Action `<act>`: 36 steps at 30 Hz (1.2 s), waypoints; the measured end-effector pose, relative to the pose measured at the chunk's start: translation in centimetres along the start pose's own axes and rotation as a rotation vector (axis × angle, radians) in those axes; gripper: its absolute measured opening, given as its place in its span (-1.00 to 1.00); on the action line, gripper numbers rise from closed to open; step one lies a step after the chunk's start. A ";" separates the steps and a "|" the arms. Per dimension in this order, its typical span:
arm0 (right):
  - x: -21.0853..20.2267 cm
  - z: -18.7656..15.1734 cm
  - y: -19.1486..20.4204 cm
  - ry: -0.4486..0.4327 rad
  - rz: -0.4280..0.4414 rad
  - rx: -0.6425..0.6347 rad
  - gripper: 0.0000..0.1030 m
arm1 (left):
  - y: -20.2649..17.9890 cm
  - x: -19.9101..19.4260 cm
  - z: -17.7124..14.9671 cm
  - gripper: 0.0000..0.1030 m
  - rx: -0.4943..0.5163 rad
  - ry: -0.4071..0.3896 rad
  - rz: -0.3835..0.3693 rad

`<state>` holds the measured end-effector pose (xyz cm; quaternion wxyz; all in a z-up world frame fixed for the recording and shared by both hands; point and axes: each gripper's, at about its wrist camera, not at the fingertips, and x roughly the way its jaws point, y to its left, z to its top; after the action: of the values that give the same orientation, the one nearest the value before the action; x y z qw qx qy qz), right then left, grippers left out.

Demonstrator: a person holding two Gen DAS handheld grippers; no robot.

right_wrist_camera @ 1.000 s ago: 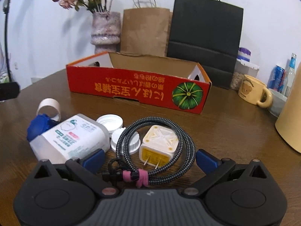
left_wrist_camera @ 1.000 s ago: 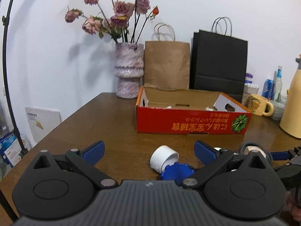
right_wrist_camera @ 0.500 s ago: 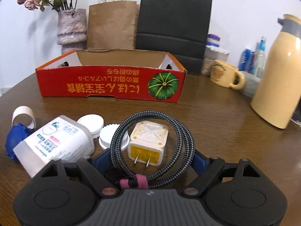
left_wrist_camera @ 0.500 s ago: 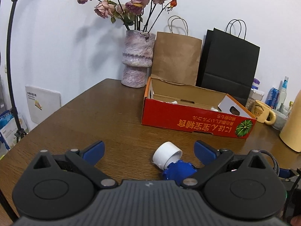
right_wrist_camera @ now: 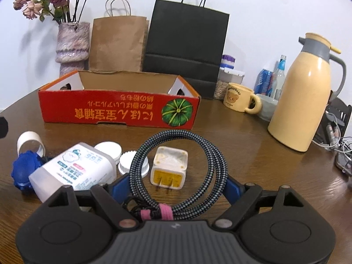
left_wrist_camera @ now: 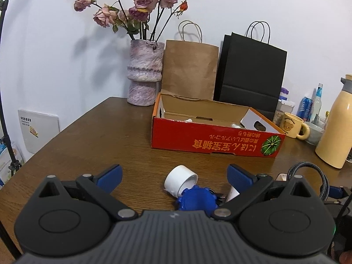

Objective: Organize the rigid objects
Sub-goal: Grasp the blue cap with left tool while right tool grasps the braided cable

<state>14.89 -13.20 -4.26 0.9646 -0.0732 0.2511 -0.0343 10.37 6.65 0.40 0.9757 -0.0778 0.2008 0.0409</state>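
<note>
A red cardboard box (left_wrist_camera: 215,142) (right_wrist_camera: 116,112) lies open on the wooden table with small white items inside. My right gripper (right_wrist_camera: 178,181) has its blue fingers (right_wrist_camera: 233,187) closed against a coiled braided cable (right_wrist_camera: 217,165) that rings a white charger plug (right_wrist_camera: 169,167). Left of it lie a white labelled bottle (right_wrist_camera: 74,169), white caps (right_wrist_camera: 126,165), a blue knobbed object (right_wrist_camera: 22,171) and a white tape ring (right_wrist_camera: 29,142). My left gripper (left_wrist_camera: 175,176) is open and empty, with the white ring (left_wrist_camera: 180,180) and blue object (left_wrist_camera: 197,200) between its fingers.
A vase of dried roses (left_wrist_camera: 145,74), a brown paper bag (left_wrist_camera: 189,68) and a black bag (left_wrist_camera: 250,70) stand behind the box. A yellow mug (right_wrist_camera: 239,98), cans and a cream thermos jug (right_wrist_camera: 305,92) stand at the right. Wires lie at the far right edge (right_wrist_camera: 338,145).
My right gripper's fingers have closed in from wide apart onto the cable coil, and its view has swung right. My left gripper has lifted and drawn back slightly, still open.
</note>
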 end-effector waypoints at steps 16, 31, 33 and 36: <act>-0.1 0.9 -3.1 -0.079 0.163 0.054 0.65 | 1.5 0.7 0.3 1.00 -0.075 0.004 0.038; 1.6 2.4 -6.7 -0.171 0.331 0.008 0.65 | 2.6 3.2 0.2 1.00 -0.104 0.076 0.079; 2.0 2.3 -7.0 -0.181 0.349 0.016 0.65 | 2.2 3.3 -0.1 1.00 -0.082 0.086 0.074; 2.4 2.3 -7.6 -0.188 0.378 0.036 0.65 | 1.5 3.5 -0.5 1.00 -0.042 0.095 0.080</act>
<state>17.91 -20.66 -2.23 0.9742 -0.0102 0.1688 0.1496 13.25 8.18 -1.67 0.9607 -0.0921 0.2491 0.0803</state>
